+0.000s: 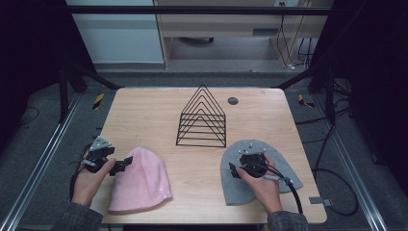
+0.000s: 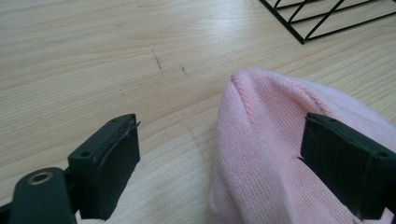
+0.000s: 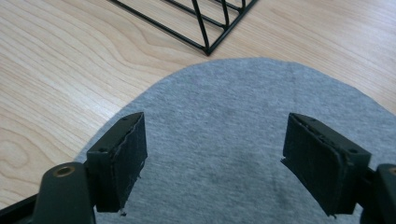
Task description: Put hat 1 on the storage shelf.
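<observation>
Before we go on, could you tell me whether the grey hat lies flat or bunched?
Flat: the grey hat lies spread smoothly on the table, without folds, beneath the open right gripper.

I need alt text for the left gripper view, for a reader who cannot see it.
The left gripper has its black jaws open around the top of a pink knit hat lying on a wooden table. A corner of a black wire rack is at upper right.

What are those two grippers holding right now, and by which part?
Nothing yet. The left gripper is open around the top edge of the pink beanie; the right gripper is open above the grey beanie. Neither has closed.
</observation>
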Action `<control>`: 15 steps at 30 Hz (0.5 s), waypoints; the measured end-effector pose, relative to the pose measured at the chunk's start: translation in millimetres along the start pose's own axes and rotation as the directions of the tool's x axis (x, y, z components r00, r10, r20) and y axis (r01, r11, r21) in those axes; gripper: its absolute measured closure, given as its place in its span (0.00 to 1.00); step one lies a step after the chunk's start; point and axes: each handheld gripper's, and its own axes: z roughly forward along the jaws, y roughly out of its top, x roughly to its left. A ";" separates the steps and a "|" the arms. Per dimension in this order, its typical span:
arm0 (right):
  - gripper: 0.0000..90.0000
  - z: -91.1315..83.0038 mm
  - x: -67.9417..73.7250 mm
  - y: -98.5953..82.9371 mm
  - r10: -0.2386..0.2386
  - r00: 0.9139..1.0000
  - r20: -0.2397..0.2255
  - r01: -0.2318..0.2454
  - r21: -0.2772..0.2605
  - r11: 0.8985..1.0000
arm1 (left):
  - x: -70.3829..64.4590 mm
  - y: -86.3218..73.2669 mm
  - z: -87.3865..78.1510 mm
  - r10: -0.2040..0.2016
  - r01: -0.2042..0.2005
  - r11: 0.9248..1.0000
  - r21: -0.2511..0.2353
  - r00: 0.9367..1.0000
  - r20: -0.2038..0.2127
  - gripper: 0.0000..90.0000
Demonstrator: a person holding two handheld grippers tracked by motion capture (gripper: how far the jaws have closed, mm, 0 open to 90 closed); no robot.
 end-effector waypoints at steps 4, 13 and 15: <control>0.25 -1.9 -1.6 -2.7 0.000 1.000 0.011 0.000 0.008 1.000 | -1.7 3.8 -4.3 0.006 -0.006 1.000 -0.020 1.000 0.006 0.20; 0.30 -9.9 -11.9 -7.2 0.029 0.999 0.030 -0.028 -0.023 0.999 | 0.7 35.4 15.0 0.064 -0.067 0.991 0.117 0.998 0.030 0.25; 0.29 -10.2 -13.1 -7.4 0.032 0.999 0.035 -0.031 -0.021 0.999 | 5.2 34.7 20.5 0.032 -0.036 0.994 0.103 0.999 0.037 0.30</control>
